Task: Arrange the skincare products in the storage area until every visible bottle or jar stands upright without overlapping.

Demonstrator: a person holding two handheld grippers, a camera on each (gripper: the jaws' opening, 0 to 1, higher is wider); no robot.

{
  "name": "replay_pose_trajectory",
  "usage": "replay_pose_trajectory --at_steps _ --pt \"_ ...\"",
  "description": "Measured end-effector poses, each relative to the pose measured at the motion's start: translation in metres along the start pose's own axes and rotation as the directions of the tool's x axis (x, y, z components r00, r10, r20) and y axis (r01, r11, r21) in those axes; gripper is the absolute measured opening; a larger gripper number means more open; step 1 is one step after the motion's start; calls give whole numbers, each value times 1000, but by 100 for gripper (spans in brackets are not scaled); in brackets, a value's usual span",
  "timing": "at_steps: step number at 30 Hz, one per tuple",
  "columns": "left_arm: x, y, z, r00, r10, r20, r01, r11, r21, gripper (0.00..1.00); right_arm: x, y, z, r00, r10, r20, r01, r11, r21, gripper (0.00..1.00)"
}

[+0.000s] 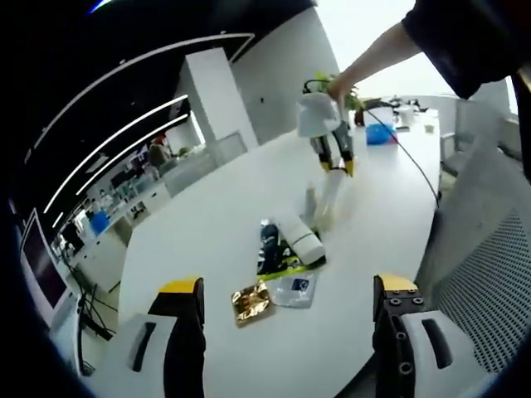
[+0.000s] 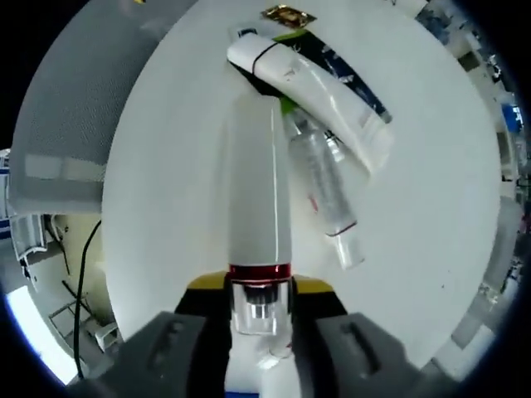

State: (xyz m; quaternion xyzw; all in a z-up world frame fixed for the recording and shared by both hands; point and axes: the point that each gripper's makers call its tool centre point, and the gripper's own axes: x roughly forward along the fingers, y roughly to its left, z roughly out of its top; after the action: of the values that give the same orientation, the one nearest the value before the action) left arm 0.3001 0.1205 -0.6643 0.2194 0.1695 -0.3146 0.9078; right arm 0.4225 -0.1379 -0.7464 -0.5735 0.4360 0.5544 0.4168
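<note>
Held by a person's hand, my right gripper (image 1: pixel 338 162) (image 2: pixel 259 292) is shut on the clear-capped, red-banded top of a tall white bottle (image 1: pixel 328 199) (image 2: pixel 259 199), whose base points down at the white table (image 1: pixel 207 240). Whether the base touches the table I cannot tell. Beside it a small clear bottle (image 1: pixel 311 199) (image 2: pixel 322 178) looks upright. Nearer lie a white tube (image 1: pixel 300 239) (image 2: pixel 311 87), a dark tube (image 1: pixel 270 239) (image 2: pixel 353 79), a green packet (image 1: pixel 286 267) (image 2: pixel 292 35), a gold sachet (image 1: pixel 251 303) (image 2: pixel 288 14) and a clear sachet (image 1: pixel 294 290). My left gripper (image 1: pixel 286 319) is open, short of the pile.
A grey mesh chair (image 1: pixel 489 282) (image 2: pixel 75 124) stands at the table's right edge. A black cable (image 1: pixel 415 166) trails across the far end towards a blue object (image 1: pixel 380 133) and a plant. Desks and monitors line the room on the left.
</note>
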Motion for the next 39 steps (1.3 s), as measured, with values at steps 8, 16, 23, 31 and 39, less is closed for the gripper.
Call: replay_pose_trajectory --at_steps 8,16,23,31,39 --pt "17 -6 17 998 -29 61 31 999 -26 78 -21 6 10 998 -43 -42 42 999 -18 26" --pt "34 -22 39 990 -108 87 104 993 48 76 -36 6 21 992 -71 -100 66 997 -50 26" --pt "62 -34 52 979 -178 95 172 983 69 70 -44 7 29 986 -79 -148 72 996 -52 26" --pt "102 -60 49 960 -271 72 263 959 109 64 -52 6 37 976 -88 -199 76 995 -66 26" --pt "145 -73 62 949 -295 115 292 955 41 60 -57 6 41 967 -89 -237 76 995 -62 26"
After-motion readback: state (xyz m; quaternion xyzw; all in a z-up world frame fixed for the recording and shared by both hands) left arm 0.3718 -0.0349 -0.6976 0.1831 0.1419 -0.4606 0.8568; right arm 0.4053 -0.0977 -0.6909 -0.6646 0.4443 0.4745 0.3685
